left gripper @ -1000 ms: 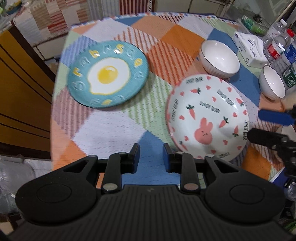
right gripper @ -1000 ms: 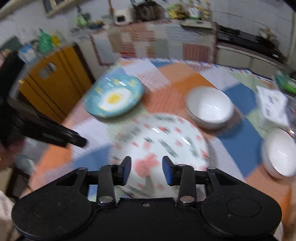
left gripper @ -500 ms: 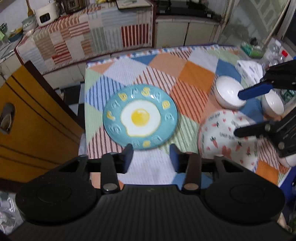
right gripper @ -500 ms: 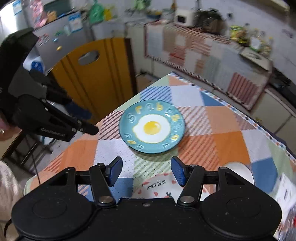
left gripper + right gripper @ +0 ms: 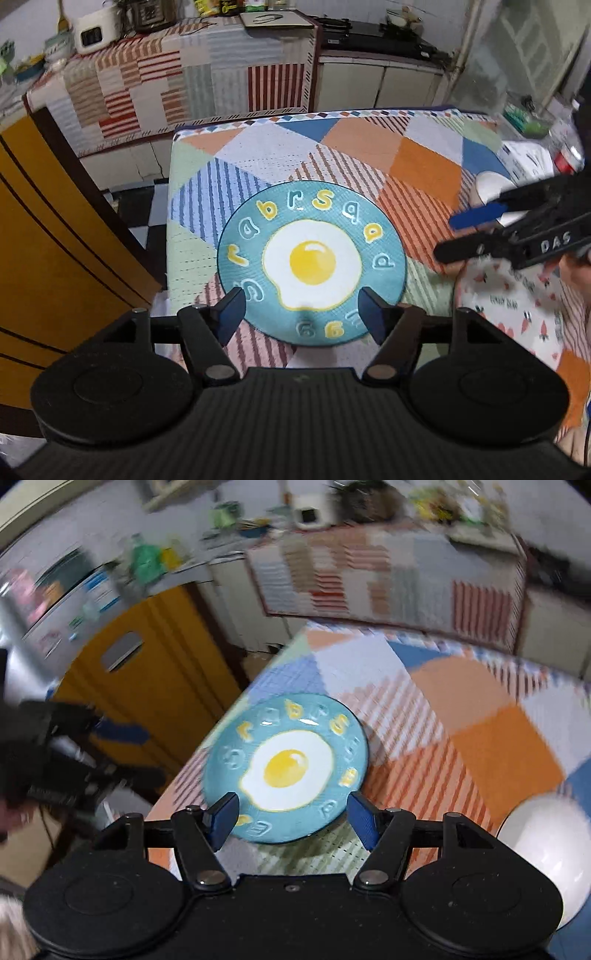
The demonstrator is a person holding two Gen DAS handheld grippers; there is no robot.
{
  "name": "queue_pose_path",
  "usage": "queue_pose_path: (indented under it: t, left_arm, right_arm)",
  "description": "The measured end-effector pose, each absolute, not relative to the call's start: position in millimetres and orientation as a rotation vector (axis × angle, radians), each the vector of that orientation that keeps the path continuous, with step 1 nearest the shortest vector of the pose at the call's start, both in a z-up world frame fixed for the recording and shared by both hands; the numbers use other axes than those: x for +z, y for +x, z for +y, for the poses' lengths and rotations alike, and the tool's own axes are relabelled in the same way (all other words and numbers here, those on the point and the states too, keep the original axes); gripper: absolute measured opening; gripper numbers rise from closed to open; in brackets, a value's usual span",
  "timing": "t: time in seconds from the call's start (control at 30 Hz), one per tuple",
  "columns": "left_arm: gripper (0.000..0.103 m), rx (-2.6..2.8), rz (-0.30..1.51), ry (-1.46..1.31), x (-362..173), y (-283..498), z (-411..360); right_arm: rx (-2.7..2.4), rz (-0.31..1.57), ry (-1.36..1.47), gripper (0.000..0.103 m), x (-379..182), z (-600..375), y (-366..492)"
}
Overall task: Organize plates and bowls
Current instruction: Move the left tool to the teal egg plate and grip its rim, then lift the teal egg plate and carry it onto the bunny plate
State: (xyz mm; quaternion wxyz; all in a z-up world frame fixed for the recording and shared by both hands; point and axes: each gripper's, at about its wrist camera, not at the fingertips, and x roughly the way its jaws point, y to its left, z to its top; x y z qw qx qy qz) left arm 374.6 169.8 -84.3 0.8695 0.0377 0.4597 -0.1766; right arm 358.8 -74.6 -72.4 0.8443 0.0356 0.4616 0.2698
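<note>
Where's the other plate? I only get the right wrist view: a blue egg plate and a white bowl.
Observer: In the left wrist view, the carrot plate lies on the tablecloth, to the right of the egg plate.
Operator: Are they touching?
Observer: No, a strip of cloth shows between them.
Operator: Is the left one ready?
Observer: The left gripper has just been opening. Nothing is between its jaws, and they frame the egg plate's near rim.
</note>
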Motion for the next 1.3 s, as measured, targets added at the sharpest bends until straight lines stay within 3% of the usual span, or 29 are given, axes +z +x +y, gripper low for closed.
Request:
queue_pose_path:
  t: [0.37,0.5,0.63,0.73,0.8,0.97,1.3]
  left_arm:
    - [0.066,-0.31,1.109,-0.028,-149.5,422.7,183.6]
    - [0.058,-0.238,1.136,-0.116,-166.6,429.8,190.1]
    - [0.042,-0.219,1.163,-0.17,-178.0,430.8,191.2]
    - [0.04,-0.202,1.135,-0.175,-181.0,429.5,191.2]
    - [0.039,-0.198,1.123,-0.218,-182.2,428.6,196.0]
    - [0.038,-0.162,1.112,-0.273,-182.5,426.9,198.7]
    - [0.038,-0.263,1.105,-0.311,-146.4,412.3,200.7]
  right_arm:
    - [0.467,1.099,0.287,0.068,-142.1,-80.7,401.7]
    - [0.464,1.11,0.318,0.056,-162.1,-80.5,410.1]
    - [0.442,1.022,0.404,0.053,-171.3,-83.2,407.7]
    - [0.405,1.0,0.43,0.04,-177.4,-84.3,404.6]
    - [0.39,0.993,0.44,0.025,-179.5,-84.0,405.3]
    - [0.387,0.969,0.497,0.014,-190.4,-84.5,413.6]
    - [0.464,0.999,0.401,0.014,-162.5,-90.4,405.3]
